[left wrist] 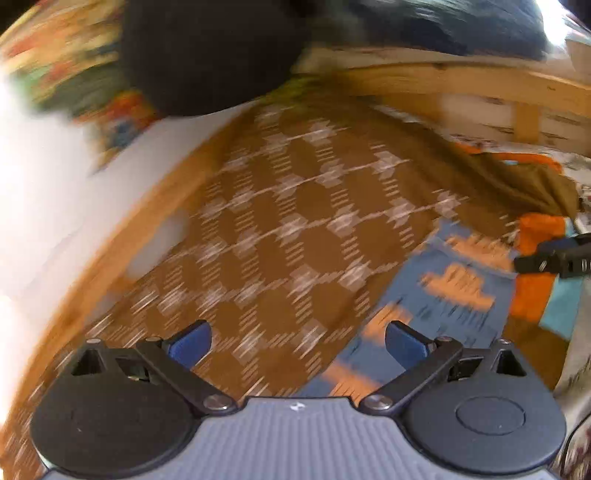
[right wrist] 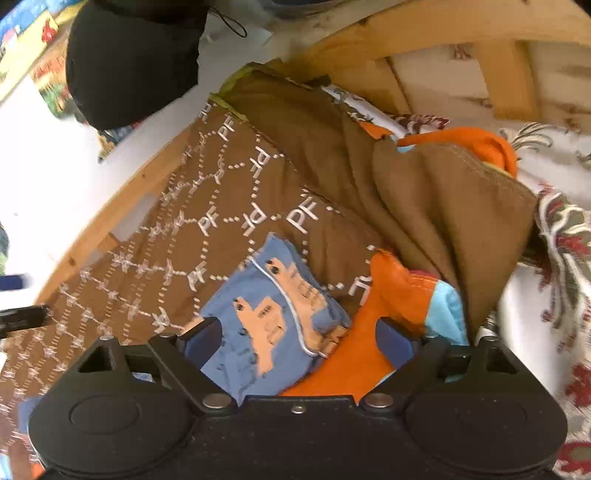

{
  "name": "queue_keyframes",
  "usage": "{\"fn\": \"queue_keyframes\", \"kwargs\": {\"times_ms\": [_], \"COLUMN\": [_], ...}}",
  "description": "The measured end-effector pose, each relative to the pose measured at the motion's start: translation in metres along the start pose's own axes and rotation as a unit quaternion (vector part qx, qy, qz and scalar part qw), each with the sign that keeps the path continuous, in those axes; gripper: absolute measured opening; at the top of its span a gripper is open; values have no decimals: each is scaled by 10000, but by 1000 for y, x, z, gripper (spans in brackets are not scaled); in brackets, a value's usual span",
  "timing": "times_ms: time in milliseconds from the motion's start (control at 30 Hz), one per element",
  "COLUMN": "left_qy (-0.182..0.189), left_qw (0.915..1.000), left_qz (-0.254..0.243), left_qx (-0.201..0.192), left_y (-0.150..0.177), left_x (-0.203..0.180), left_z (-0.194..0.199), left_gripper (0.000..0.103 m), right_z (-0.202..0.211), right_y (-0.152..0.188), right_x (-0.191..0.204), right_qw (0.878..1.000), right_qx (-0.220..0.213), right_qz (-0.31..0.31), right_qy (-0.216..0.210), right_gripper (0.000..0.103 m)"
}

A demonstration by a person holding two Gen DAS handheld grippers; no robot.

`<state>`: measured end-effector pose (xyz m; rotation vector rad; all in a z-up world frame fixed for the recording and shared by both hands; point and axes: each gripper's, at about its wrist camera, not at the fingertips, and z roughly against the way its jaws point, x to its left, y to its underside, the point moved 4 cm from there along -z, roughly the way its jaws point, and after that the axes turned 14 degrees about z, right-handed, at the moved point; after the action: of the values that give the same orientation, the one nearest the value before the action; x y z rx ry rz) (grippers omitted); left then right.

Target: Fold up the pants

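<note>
Brown patterned bedcover (right wrist: pixel 155 266) underlies blue pants (right wrist: pixel 266 317); both grippers' jaws spread, empty

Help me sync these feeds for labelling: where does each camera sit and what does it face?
Left wrist: on the left gripper, facing the brown patterned fabric; own open fingers show, view blurred.
Right wrist: on the right gripper, over the blue printed garment and orange cloth; open fingers show.
Shared: brown fabric, blue garment, wooden frame.
</note>
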<state>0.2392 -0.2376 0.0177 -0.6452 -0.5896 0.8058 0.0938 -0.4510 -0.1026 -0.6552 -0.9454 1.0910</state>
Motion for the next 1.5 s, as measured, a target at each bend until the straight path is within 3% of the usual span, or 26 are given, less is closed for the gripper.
{"fn": "queue_keyframes", "kwargs": {"times_ms": [100, 200, 400, 467, 633, 867, 967, 1033, 1100, 1167, 1233, 1333, 1433, 1500], "left_qy": [417, 742, 798, 908, 1091, 1296, 1849, 2082, 2165, 2147, 2124, 2313, 2570, 2611], "left_qw": [9983, 9958, 9956, 9955, 9940, 9911, 9817, 9760, 9723, 9693, 9624, 9406, 9169, 9120], "left_qz": [-360, -514, -474, -265, -98, 248, 456, 639, 846, 1056, 1333, 1916, 2333, 2378], "left_qx": [-169, -145, 129, 30, -71, -161, -86, 75, 241, 567, 1040, 1582, 1969, 2086], "left_y": [-15, -17, -4, -1, 9, 4, -11, -18, -24, -33, -33, -33, -37, -39], "left_x": [-37, -67, -92, -89, -78, -60, -55, -56, -55, -57, -62, -61, -63, -67], "left_z": [-50, -99, -172, -178, -177, -155, -136, -128, -127, -133, -137, -142, -145, -143], "left_gripper": [102, 97, 98, 103, 103, 95, 100, 101, 101, 96, 87, 83, 83, 83], "right_z": [-6, -8, -12, -11, -2, -12, -19, -21, -21, -19, -17, -15, -15, -15], "right_y": [5, 8, 9, 9, 8, 11, 11, 12, 13, 12, 9, 8, 12, 16], "right_x": [-3, -12, -15, -17, -16, -18, -28, -29, -27, -22, -7, 24, 53, 67], "right_qw": [9997, 9999, 9999, 9999, 9999, 9989, 9953, 9945, 9961, 9978, 9998, 9922, 9699, 9547], "right_qx": [39, 26, 19, 17, -29, 53, -1, -24, 18, 38, 56, -24, -147, -195], "right_qz": [171, -42, -106, -118, -154, -464, -941, -1025, -880, -655, -10, 1160, 2326, 2860], "right_qy": [147, 137, 66, 53, 21, -64, -210, -211, -99, 6, 208, 453, 711, 797], "right_gripper": [77, 72, 69, 65, 57, 56, 56, 50, 22, 16, 16, 15, 15, 15]}}
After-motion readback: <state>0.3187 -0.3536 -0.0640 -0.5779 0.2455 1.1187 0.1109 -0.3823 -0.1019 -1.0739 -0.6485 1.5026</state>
